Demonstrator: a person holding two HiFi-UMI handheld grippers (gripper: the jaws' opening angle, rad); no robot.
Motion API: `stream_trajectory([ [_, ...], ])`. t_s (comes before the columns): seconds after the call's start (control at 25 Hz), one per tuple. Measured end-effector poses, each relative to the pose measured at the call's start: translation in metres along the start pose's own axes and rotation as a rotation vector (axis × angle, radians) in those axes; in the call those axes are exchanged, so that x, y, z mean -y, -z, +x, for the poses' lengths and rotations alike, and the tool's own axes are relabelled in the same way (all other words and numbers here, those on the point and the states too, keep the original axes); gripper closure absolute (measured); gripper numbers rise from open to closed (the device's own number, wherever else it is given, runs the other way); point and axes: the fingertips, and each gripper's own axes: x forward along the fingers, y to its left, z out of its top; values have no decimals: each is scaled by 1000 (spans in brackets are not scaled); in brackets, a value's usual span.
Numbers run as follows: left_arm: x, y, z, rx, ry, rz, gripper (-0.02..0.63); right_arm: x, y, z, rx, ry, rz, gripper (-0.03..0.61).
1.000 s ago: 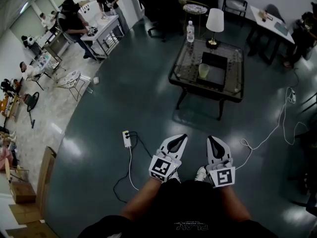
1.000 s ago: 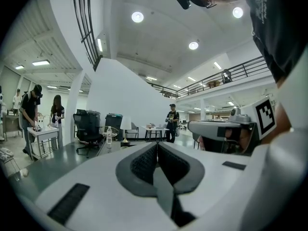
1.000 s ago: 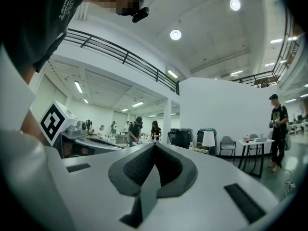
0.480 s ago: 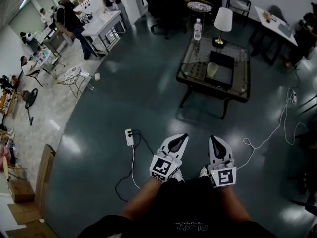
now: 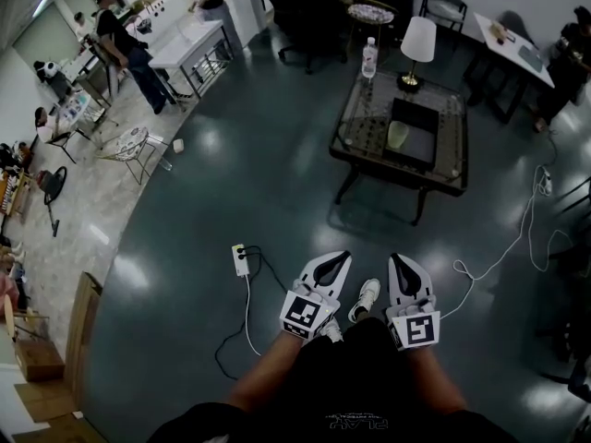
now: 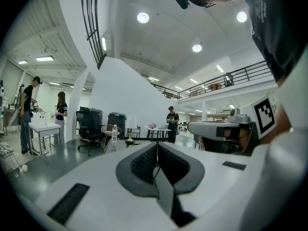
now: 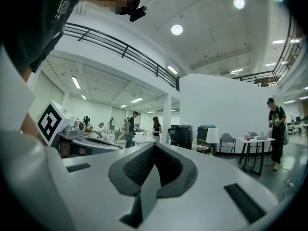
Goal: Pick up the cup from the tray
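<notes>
White left tongs closed, empty, right tongs closed, empty

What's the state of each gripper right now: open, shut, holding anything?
Left gripper: jaws shut, nothing between them.
Right gripper: jaws shut, nothing between them.

dark glossy floor. reference: glass coffee table. white-shaded lamp on its far edge; black office chair beyond it, left; white work table further left; white desk far right; power strip nearer. round ceiling lights overhead.
</notes>
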Motion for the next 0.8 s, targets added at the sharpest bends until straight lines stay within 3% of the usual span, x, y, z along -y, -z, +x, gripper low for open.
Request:
stream_trajectory([
  [0.8, -28, -7, 80, -43, 2, 21, 603, 66, 10, 64, 3, -9, 37, 568],
])
